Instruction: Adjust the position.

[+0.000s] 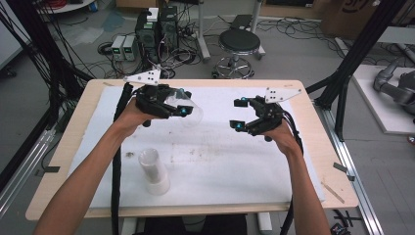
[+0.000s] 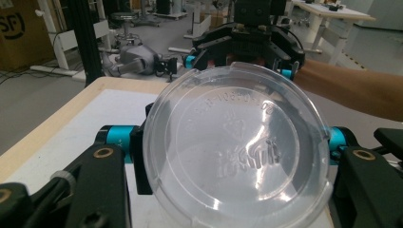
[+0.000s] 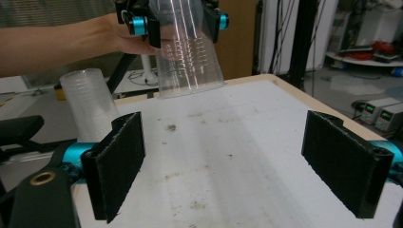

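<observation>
Black pads (image 3: pixel 116 164) of the right gripper (image 1: pixel 252 117) gape empty; left gripper (image 1: pixel 169 104) clamps a clear plastic cup (image 3: pixel 187 47) above the table (image 1: pixel 313 161), cup stack (image 1: pixel 152 171) nearby.

I see a clear ribbed cup (image 3: pixel 189 52), black grippers with cyan joints, a stained white mat (image 1: pixel 235 161) on tan table (image 1: pixel 323 147)

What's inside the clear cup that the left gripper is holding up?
Nothing shows inside the clear cup: its wall is see-through and it looks empty, clamped in the left gripper above the white mat.
</observation>
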`<act>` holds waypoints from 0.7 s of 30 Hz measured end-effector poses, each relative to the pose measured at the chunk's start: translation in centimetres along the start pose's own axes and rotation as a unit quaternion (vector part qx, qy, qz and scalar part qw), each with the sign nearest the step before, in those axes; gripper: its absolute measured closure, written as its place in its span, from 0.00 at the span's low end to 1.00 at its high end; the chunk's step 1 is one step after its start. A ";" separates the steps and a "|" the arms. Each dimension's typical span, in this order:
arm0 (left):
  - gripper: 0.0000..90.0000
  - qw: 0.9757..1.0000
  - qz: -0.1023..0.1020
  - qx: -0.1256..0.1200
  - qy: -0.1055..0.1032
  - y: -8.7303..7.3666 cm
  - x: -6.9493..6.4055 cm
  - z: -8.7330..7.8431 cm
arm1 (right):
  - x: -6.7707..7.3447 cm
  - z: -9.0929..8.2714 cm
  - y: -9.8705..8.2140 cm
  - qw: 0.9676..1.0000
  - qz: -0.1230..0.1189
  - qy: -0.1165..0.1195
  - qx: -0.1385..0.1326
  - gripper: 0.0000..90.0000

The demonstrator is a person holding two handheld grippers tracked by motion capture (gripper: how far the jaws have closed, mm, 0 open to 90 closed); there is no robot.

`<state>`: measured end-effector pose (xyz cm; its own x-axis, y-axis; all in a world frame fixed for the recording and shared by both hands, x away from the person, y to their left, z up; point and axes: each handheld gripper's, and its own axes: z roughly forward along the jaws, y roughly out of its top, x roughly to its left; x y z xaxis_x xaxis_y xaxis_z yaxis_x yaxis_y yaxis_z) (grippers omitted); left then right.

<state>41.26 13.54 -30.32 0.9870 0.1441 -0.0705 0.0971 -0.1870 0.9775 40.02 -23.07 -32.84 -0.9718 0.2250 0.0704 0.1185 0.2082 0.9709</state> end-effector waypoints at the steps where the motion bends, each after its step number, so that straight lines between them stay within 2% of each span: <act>1: 0.46 1.000 -0.002 -0.001 -0.001 0.0 0.0 0.0 | -0.1 0.3 0.1 1.000 -0.001 0.005 0.003 0.16; 3: 0.46 1.000 -0.002 -0.002 -0.003 0.0 0.0 0.1 | -0.1 0.9 0.3 1.000 -0.002 0.018 0.004 0.16; 12: 0.46 1.000 -0.003 0.000 -0.014 0.0 -0.2 1.0 | 0.1 3.6 1.5 0.999 -0.016 0.050 0.005 0.16; 21: 0.46 1.000 0.000 0.000 -0.024 0.2 -0.3 1.5 | 0.3 5.9 2.0 0.997 -0.025 0.071 0.012 0.16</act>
<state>41.18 11.96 -30.41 0.9919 0.0982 -0.0800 0.0973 -0.1863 0.9777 41.19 -16.92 -32.24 -0.9955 0.0764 0.0561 0.0730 0.2397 0.9681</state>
